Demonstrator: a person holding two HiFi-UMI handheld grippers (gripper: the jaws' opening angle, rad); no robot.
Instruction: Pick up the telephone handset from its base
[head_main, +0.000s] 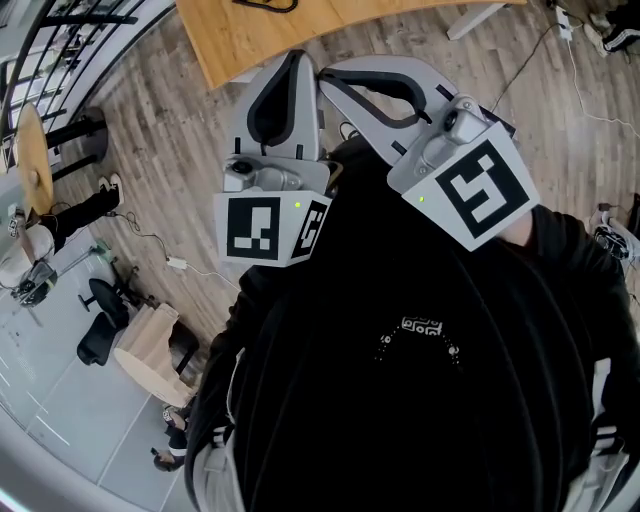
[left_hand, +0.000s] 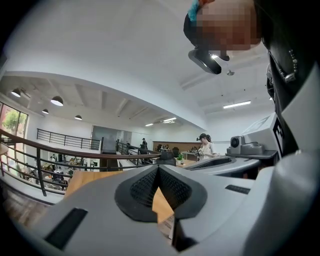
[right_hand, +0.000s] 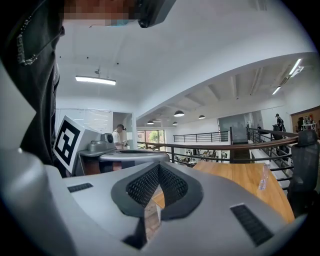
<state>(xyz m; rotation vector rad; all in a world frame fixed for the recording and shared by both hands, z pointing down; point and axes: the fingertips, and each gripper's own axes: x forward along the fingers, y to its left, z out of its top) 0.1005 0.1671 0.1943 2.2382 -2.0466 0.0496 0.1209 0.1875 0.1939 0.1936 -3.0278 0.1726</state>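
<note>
No telephone handset or base shows in any view. In the head view both grippers are held close to the person's black-clad chest, side by side, pointing toward a wooden table. My left gripper is shut, its black pads meeting at the tip with nothing between them. My right gripper is also shut and empty, its pads touching at the tip. Each gripper view shows the other gripper beside it: the right gripper and the left gripper.
The wooden table carries a clear bottle, with a black office chair at its right. A black railing runs behind it over a lower floor with chairs. A person in white stands far off.
</note>
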